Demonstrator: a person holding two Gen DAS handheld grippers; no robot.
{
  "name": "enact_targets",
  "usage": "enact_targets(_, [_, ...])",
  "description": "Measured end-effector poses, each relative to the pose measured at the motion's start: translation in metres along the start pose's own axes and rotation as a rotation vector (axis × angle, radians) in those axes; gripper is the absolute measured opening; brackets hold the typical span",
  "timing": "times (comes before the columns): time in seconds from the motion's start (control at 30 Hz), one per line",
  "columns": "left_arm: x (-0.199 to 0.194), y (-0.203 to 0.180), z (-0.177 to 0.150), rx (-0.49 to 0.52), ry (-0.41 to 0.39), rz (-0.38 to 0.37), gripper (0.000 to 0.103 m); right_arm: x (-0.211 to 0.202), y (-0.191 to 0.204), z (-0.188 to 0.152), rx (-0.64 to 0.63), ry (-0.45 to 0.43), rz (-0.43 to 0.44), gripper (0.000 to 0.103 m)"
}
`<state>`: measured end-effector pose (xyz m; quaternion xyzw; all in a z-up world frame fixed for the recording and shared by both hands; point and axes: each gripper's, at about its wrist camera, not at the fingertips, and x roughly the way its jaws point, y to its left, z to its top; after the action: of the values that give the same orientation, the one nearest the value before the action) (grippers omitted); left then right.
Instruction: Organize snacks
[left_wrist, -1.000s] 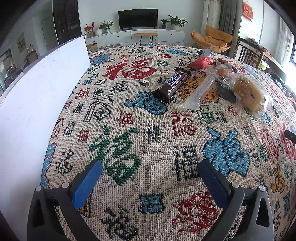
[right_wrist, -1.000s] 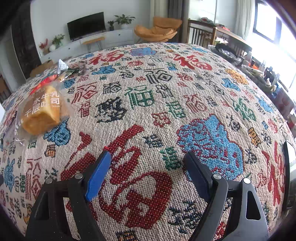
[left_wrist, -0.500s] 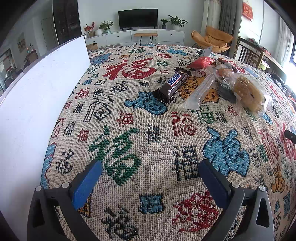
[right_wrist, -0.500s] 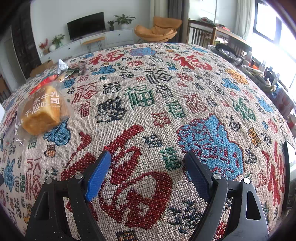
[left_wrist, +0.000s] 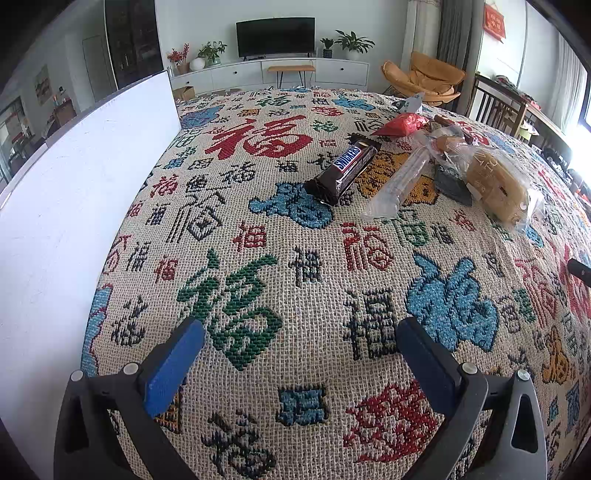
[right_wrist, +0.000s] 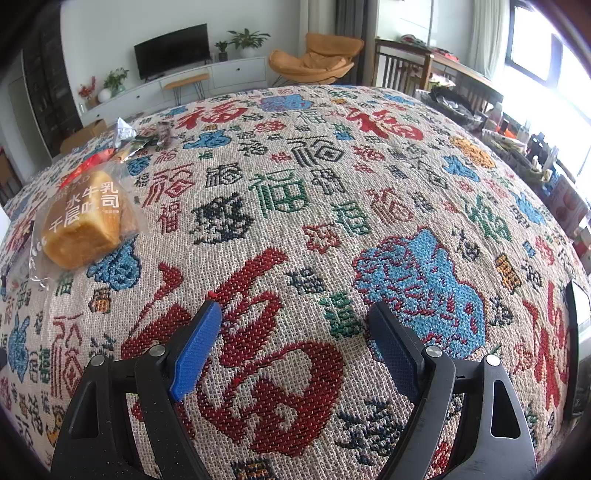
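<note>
A heap of snacks lies on the patterned tablecloth (left_wrist: 295, 258). A brown Snickers bar (left_wrist: 345, 170) sits at its left edge, beside a long clear packet (left_wrist: 400, 181), a red packet (left_wrist: 404, 123) and bagged bread (left_wrist: 495, 184). My left gripper (left_wrist: 301, 339) hovers open well short of them, nothing between its blue pads. In the right wrist view the bagged bread (right_wrist: 86, 221) lies far left with small wrappers (right_wrist: 125, 134) behind it. My right gripper (right_wrist: 295, 332) stands open over bare cloth.
A tall white panel (left_wrist: 74, 206) stands along the table's left side. A dark flat device (right_wrist: 576, 332) lies at the right edge of the cloth. Beyond the table are a TV cabinet (left_wrist: 273, 70), an orange chair (left_wrist: 424, 79) and a cluttered side table (right_wrist: 517, 122).
</note>
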<state>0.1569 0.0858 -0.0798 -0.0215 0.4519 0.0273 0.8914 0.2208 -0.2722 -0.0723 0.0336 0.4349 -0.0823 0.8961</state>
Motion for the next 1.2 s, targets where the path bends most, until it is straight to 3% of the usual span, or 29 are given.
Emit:
enact_targets(1.0, [-0.001, 0.001, 0.000, -0.004, -0.003, -0.009, 0.103, 0.000, 0.000, 0.000, 0.000, 0.001, 0.001, 0.085])
enact_targets(1.2, [-0.006, 0.016, 0.027, -0.044, 0.015, -0.178, 0.103, 0.000, 0.001, 0.000, 0.000, 0.001, 0.002, 0.085])
